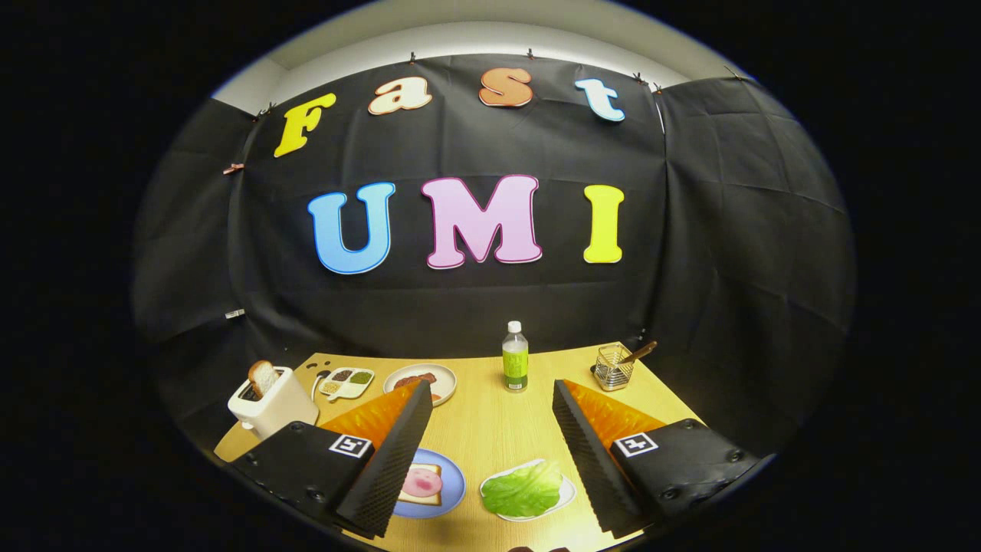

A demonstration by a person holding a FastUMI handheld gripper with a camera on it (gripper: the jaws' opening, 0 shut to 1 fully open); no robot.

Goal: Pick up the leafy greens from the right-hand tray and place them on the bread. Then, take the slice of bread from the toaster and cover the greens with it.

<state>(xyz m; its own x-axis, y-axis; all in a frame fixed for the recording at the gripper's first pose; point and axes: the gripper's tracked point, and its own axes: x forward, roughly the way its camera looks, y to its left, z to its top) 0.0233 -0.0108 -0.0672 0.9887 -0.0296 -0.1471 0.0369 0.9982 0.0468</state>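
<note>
The gripper [490,452] is held above the worktop [498,429], jaws wide apart, with the leafy greens [523,489] seen between them.

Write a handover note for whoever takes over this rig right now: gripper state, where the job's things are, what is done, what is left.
Gripper: open, fingers spread wide, holding nothing, above the table.
Leafy greens: lying on the white tray, between the fingers, nearer the right one.
Bread with a pink slice on it: on the blue plate, beside the left finger, left of the greens.
Toaster: far left, beyond the left finger, one slice of bread standing up out of its slot.
Done: nothing yet.
Left: grasp the greens, lay them on the plated bread, then fetch the toaster slice and cover them.
</note>
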